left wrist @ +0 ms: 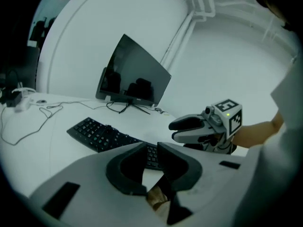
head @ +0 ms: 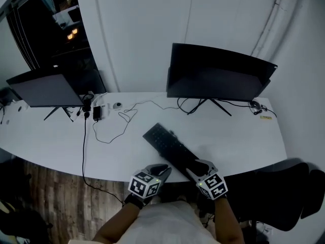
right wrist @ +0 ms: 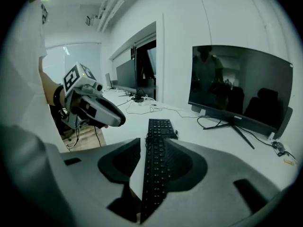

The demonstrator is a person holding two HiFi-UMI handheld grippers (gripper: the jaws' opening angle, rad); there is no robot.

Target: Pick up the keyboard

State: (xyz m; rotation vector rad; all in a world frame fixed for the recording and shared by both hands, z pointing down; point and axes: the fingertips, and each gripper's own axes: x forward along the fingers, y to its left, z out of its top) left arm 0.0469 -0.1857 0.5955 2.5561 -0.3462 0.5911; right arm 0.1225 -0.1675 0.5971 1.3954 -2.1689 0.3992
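Note:
A black keyboard lies slantwise on the white desk, its near end at the front edge. My right gripper is at that near end. In the right gripper view the keyboard runs straight out between the open jaws of the right gripper, with a strip of desk showing on its left side. My left gripper hovers just left of the keyboard's near end, shut with nothing in it. The left gripper view shows the keyboard beyond the left gripper, and the right gripper to the right.
A wide dark monitor stands at the back right and a second monitor at the back left. Loose cables and a power adapter lie between them. A black chair sits at the right, wooden floor below.

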